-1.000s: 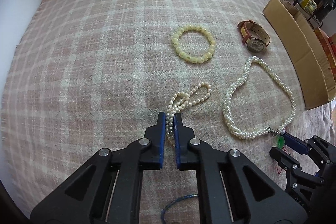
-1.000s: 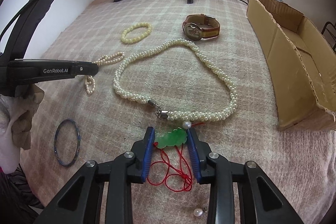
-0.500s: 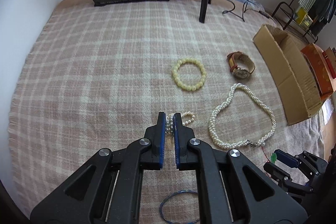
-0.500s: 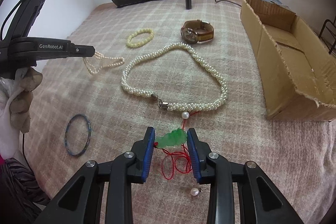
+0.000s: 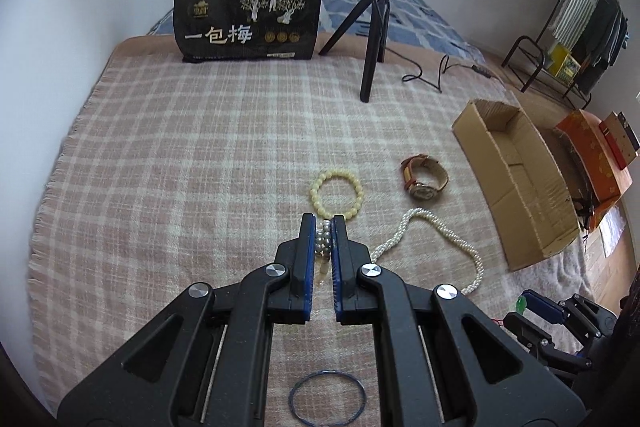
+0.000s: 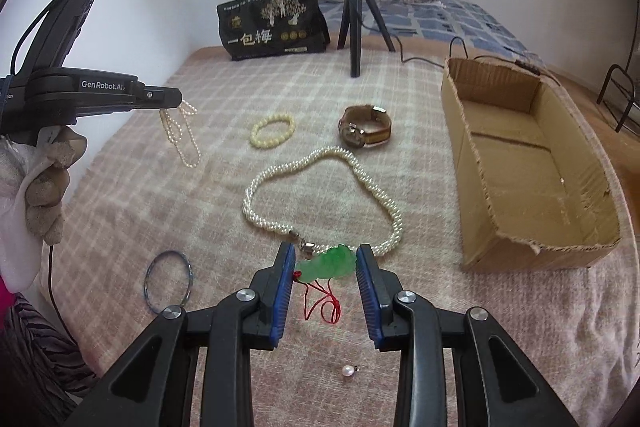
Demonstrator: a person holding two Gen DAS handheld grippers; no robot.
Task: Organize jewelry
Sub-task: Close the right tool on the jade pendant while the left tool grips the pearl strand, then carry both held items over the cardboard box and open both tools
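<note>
My left gripper [image 5: 323,227] is shut on a thin pearl strand [image 5: 323,241], which hangs off the blanket from its tips [image 6: 182,135]. My right gripper [image 6: 326,261] is shut on a green jade pendant [image 6: 330,263] whose red cord [image 6: 320,303] dangles below it. A thick twisted pearl necklace [image 6: 320,187] lies on the plaid blanket [image 5: 180,167] just beyond the pendant. Farther back lie a yellow bead bracelet [image 6: 273,131] and a brown-strapped watch [image 6: 364,131]. An open cardboard box [image 6: 520,163] sits on the right.
A thin blue bangle [image 6: 168,279] lies near left and a loose pearl earring [image 6: 347,371] near the front edge. At the back stand a black snack bag [image 5: 248,21] and a ring-light tripod [image 5: 374,39]. A gloved hand [image 6: 44,179] holds the left gripper.
Both grippers have risen from the blanket. The thin pearl strand has been lifted clear and now hangs free; the jade pendant has come up with its red cord trailing.
</note>
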